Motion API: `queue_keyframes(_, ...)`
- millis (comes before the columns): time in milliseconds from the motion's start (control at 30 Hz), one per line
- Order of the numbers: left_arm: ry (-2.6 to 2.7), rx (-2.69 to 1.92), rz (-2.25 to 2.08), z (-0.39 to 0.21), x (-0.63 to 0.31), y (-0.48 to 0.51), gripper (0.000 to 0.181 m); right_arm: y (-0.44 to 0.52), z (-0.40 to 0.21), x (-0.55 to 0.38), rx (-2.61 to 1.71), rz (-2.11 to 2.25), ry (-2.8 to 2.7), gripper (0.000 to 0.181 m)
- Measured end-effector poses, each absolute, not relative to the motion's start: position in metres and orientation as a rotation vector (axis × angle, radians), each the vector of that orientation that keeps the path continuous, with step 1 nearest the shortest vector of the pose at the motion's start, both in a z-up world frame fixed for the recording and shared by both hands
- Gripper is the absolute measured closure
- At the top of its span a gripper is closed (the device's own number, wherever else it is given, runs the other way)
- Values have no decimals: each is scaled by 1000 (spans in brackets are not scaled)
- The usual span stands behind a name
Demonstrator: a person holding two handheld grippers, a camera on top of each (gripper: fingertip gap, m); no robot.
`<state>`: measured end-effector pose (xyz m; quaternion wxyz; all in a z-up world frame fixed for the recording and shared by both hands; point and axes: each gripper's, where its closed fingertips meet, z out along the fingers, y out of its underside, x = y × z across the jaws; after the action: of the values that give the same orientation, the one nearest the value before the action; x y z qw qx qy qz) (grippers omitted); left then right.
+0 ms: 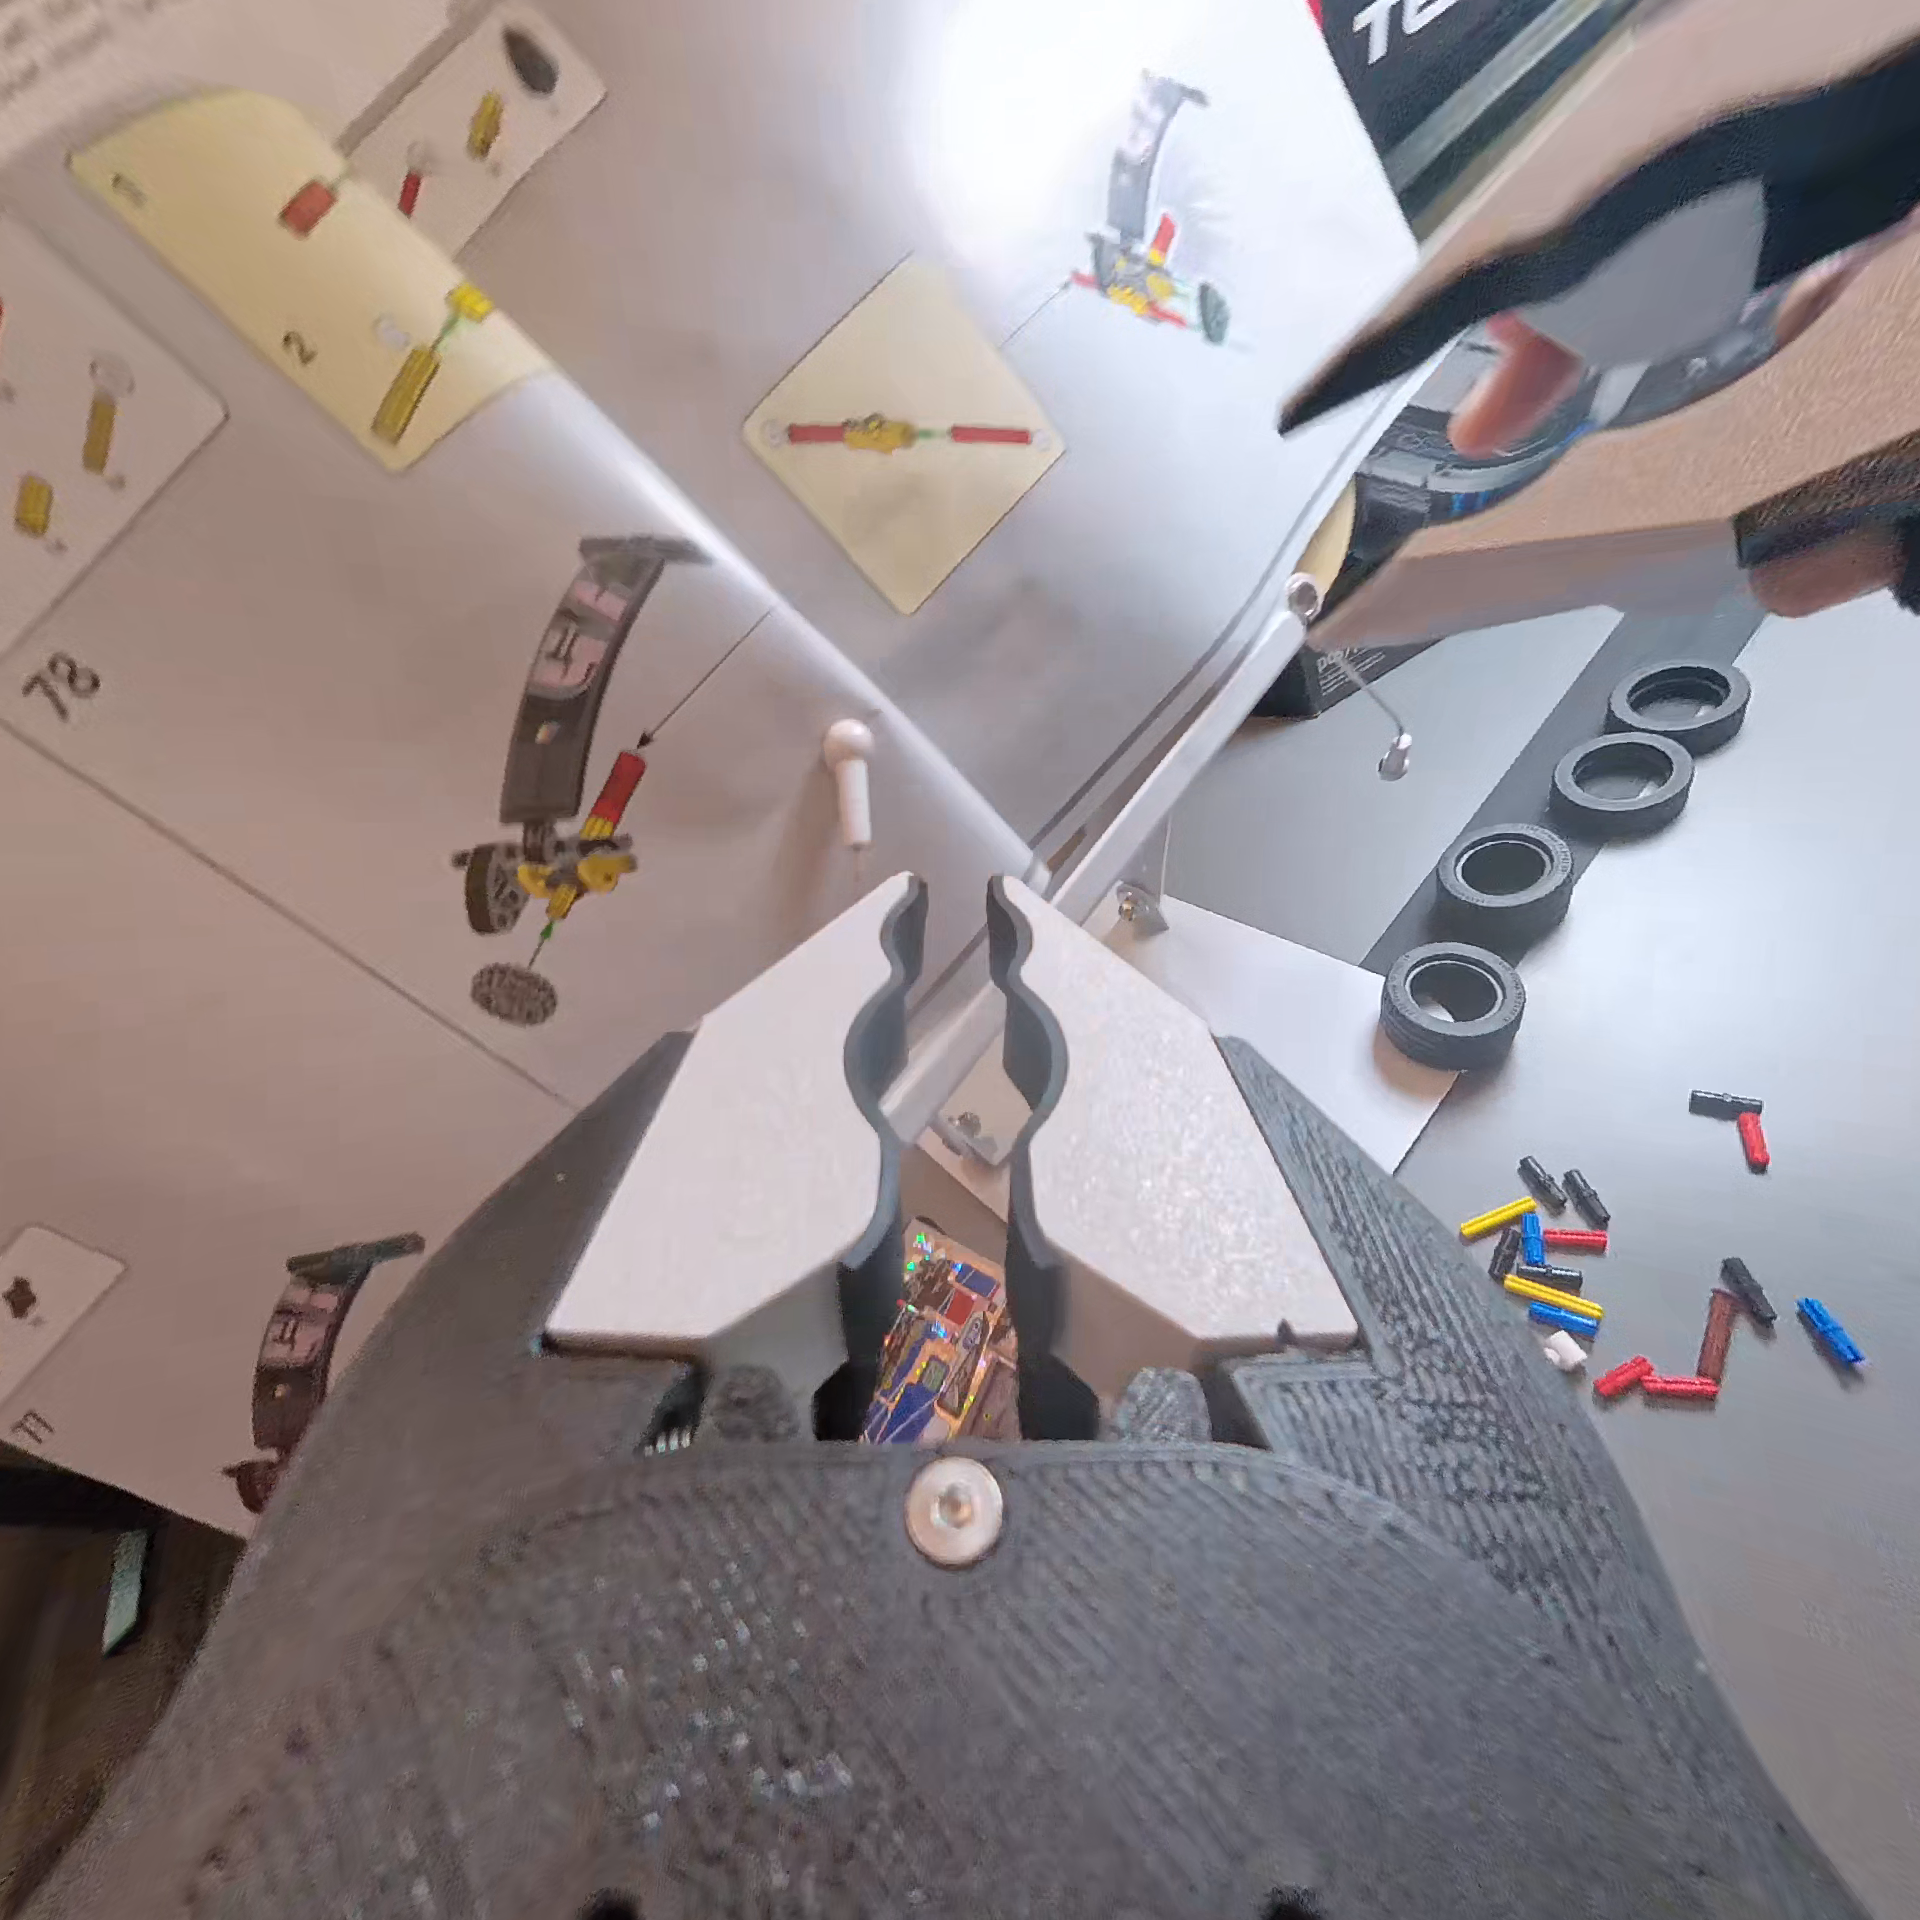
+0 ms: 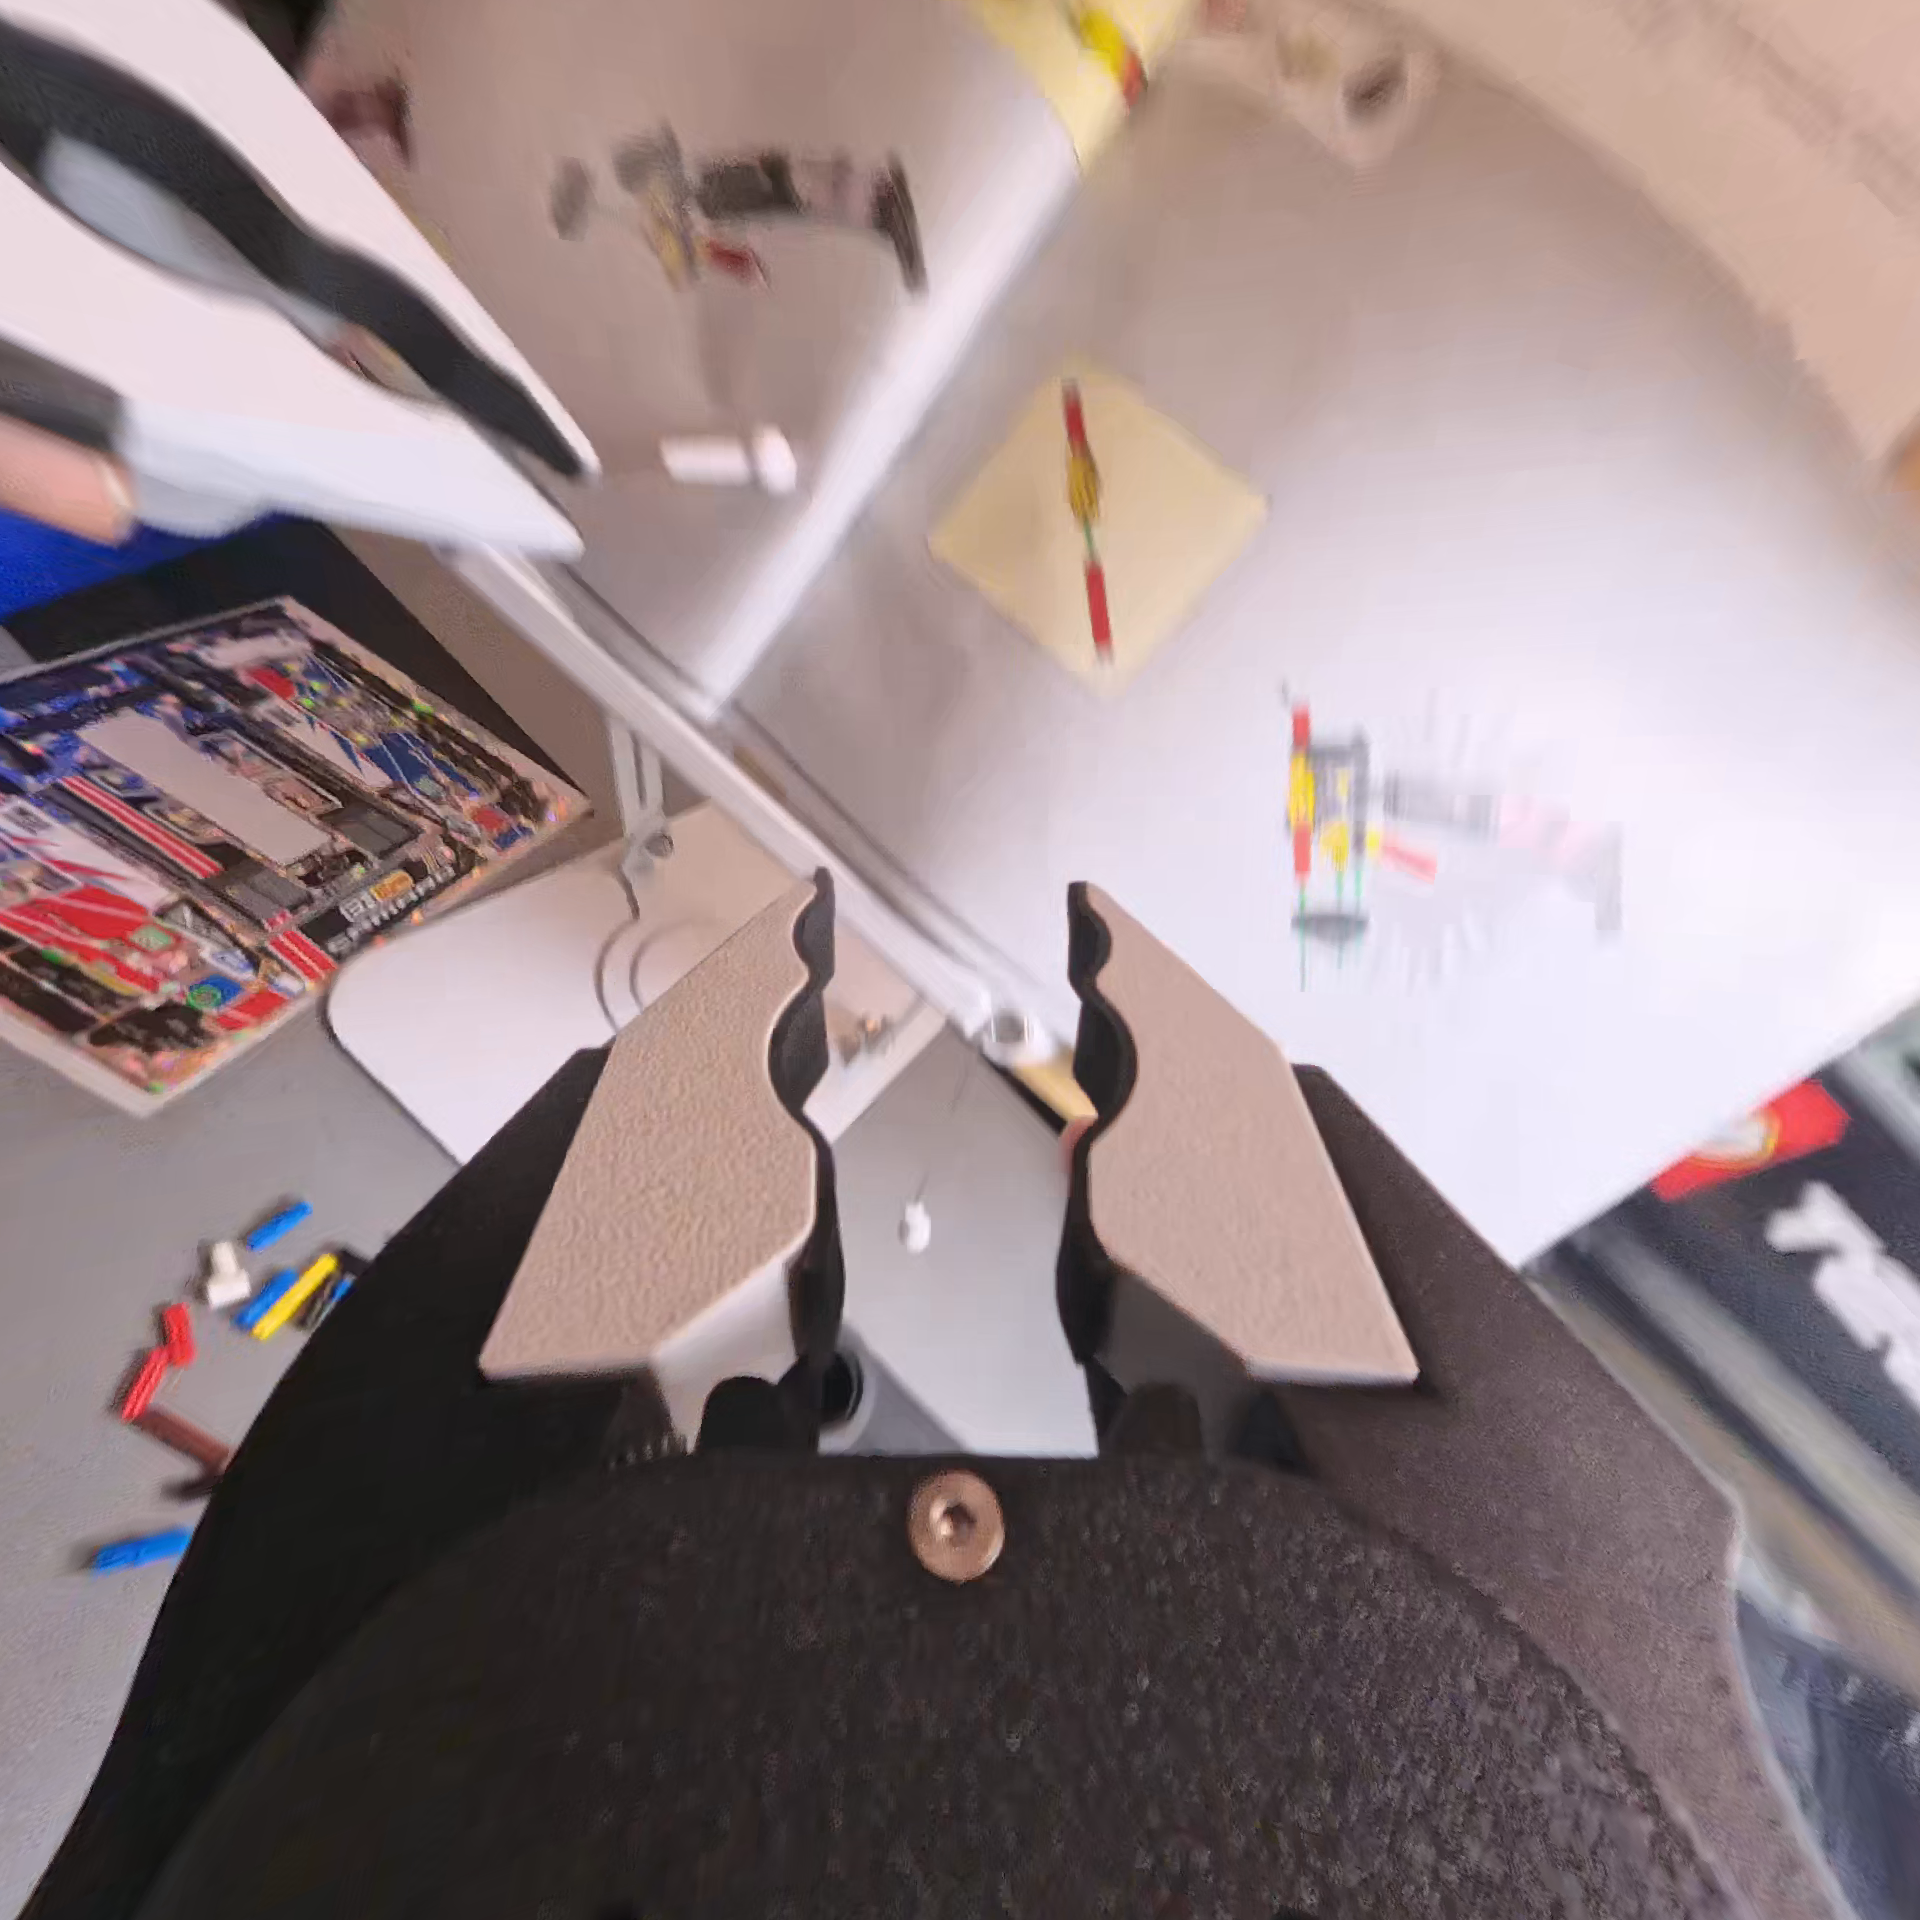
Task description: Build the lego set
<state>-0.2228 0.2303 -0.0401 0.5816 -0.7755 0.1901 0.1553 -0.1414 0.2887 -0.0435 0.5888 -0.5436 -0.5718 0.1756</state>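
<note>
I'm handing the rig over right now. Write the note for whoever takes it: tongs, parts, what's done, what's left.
Left tongs: nearly closed, a narrow gap, empty, in front of the open instruction booklet on its stand.
Right tongs: open, empty, facing the same booklet; this view is blurred.
Parts: four black tyres in a row on the table, loose small pins and axles near them, sticker sheet lying flat.
Done: no assembled piece is visible in either view.
Left: pick the parts the open page shows and begin assembling.

Matte grey tabletop (image 1: 1714, 1558) under soft, even light
</note>
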Motion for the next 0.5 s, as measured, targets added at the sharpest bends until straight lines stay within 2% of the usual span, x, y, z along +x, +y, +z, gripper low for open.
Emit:
queue_keyframes(133,489,-1830,392,-45,-191,250,181,319,-114,-110,-1453,415,-1291,141)
queue_keyframes(200,468,-1845,435,-50,-182,267,181,325,-127,-116,-1412,405,-1275,146)
queue_keyframes(267,428,-1879,461,-57,-180,285,181,330,-127,-127,-1361,377,-1257,158)
queue_keyframes(300,413,-1906,490,-62,-184,292,181,334,-125,-128,-1350,332,-1246,175)
queue_keyframes(333,404,-1925,516,-67,-187,297,181,339,-123,-125,-1350,260,-1238,181)
queue_keyframes(500,396,-1969,556,-70,-191,305,181,345,-96,-102,-1149,-165,-1377,181)
